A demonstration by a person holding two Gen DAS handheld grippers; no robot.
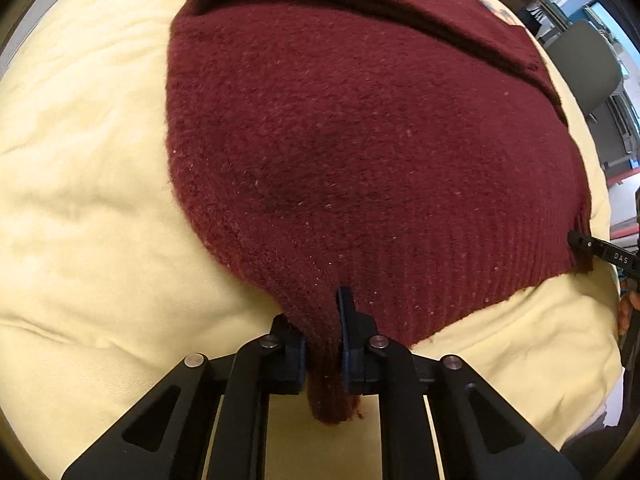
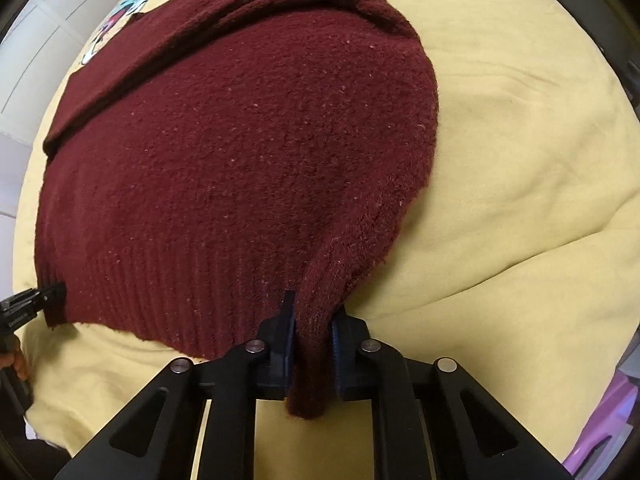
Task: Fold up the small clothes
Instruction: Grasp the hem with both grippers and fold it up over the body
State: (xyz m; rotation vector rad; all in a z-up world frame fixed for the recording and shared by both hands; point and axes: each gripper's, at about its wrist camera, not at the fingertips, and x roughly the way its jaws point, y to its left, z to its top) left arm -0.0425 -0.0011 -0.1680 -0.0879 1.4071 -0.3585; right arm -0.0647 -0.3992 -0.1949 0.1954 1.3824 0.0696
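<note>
A dark red knitted sweater (image 1: pixel 352 128) lies spread on a pale yellow bedcover (image 1: pixel 80 200), its sleeves folded across the far part. My left gripper (image 1: pixel 323 320) is shut on the sweater's near left hem corner, with a bunch of knit hanging between the pads. In the right wrist view the same sweater (image 2: pixel 240 152) fills the middle, and my right gripper (image 2: pixel 314 318) is shut on the near right hem corner. Each gripper shows at the other view's edge: the right gripper (image 1: pixel 592 248) and the left gripper (image 2: pixel 36 300), both at the ribbed hem.
The yellow bedcover (image 2: pixel 520 160) stretches around the sweater on all sides. A patterned cloth (image 2: pixel 136 4) peeks out at the far left. A grey chair (image 1: pixel 584 64) and shelves stand beyond the bed. White cupboard doors (image 2: pixel 36 40) are at the left.
</note>
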